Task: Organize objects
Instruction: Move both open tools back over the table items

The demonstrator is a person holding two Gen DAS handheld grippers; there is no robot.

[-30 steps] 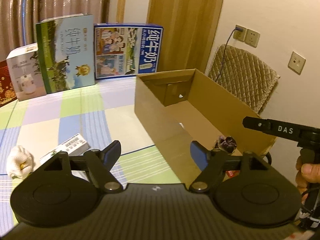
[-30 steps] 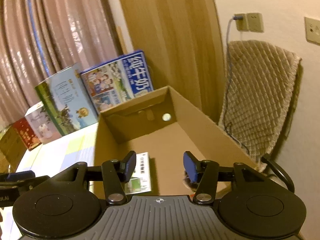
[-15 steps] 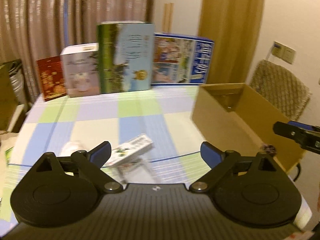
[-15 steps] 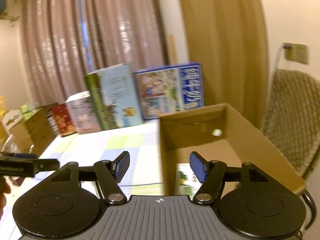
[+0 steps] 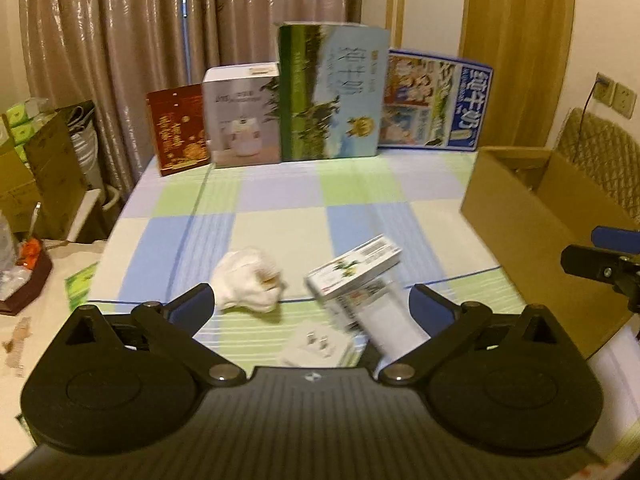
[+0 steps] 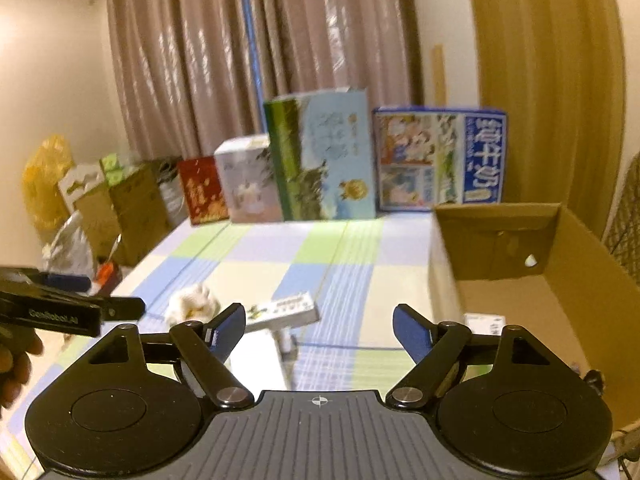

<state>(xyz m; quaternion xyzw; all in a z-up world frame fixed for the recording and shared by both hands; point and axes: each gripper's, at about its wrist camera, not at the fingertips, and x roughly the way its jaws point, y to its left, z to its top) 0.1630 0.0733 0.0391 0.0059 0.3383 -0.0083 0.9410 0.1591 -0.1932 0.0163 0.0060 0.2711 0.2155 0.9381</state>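
Fingers (image 5: 192, 304) on both grippers spread wide, holding nothing.

A crumpled white cloth (image 5: 250, 282) lies on the checked tabletop (image 5: 280, 200), near its front edge. Just to its right a small printed carton (image 5: 354, 267) with a barcode sits tilted on top of a blurred white box (image 5: 384, 320). A small white plug (image 5: 316, 342) lies in front of them. At the right edge of the tabletop stands an open brown cardboard box (image 6: 560, 292), with a white packet (image 6: 482, 322) lying flat inside.
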